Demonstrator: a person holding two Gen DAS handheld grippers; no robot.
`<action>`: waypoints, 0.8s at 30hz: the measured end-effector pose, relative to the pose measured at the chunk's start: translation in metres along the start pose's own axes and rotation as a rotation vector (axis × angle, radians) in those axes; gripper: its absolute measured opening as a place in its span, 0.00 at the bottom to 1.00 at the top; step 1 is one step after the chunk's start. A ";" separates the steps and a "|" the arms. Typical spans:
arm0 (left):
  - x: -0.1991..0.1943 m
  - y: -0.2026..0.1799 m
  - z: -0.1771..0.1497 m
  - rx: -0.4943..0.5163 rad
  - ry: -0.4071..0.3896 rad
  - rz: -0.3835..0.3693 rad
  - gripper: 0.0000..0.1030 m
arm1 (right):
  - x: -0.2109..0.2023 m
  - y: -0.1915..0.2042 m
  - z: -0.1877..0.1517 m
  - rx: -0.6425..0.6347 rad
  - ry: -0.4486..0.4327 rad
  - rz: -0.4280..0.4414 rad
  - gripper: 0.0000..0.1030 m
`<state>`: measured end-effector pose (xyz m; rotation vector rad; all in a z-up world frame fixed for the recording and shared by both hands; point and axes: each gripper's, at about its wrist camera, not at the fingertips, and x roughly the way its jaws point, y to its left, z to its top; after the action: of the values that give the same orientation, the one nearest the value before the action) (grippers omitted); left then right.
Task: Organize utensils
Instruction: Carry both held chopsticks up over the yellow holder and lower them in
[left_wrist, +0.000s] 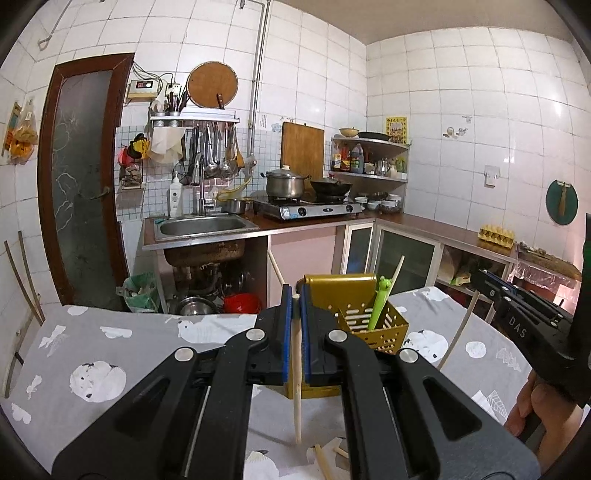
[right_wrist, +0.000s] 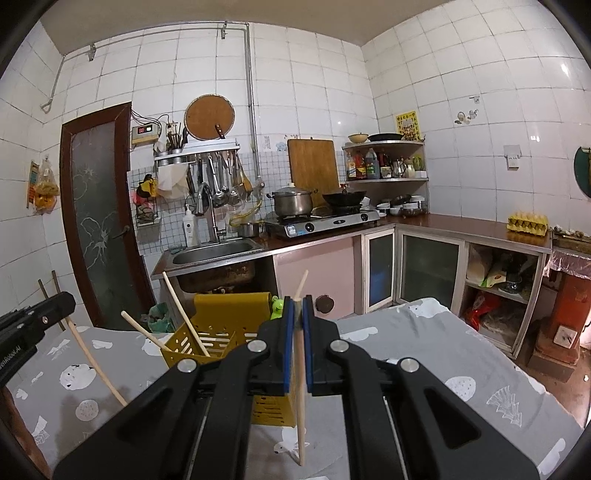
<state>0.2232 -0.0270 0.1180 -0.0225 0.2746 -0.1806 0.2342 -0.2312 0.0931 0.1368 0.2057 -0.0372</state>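
Two claws are each clamped on one wooden chopstick: the left gripper (left_wrist: 295, 325) on chopstick (left_wrist: 296, 398), the right gripper (right_wrist: 298, 328) on its own chopstick (right_wrist: 302, 398). At 12 o'clock stands the yellow holder (left_wrist: 384, 325). I would lift each stick, aim its low end over the opening, then release.

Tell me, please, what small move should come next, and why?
Probably lift the left tongs over the yellow holder and drop their chopstick in. Both tongs grip a chopstick upright, and the holder stands just behind them, already holding others.
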 end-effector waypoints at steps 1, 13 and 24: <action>-0.001 0.000 0.003 0.001 -0.004 -0.003 0.03 | 0.000 0.000 0.002 -0.001 -0.003 0.001 0.05; -0.009 -0.013 0.077 0.034 -0.148 -0.008 0.03 | -0.012 0.018 0.075 -0.004 -0.122 0.036 0.05; 0.032 -0.028 0.119 0.059 -0.219 0.039 0.03 | 0.012 0.051 0.128 -0.045 -0.200 0.032 0.05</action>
<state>0.2811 -0.0603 0.2255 0.0212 0.0509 -0.1460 0.2740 -0.1990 0.2210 0.0907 0.0047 -0.0139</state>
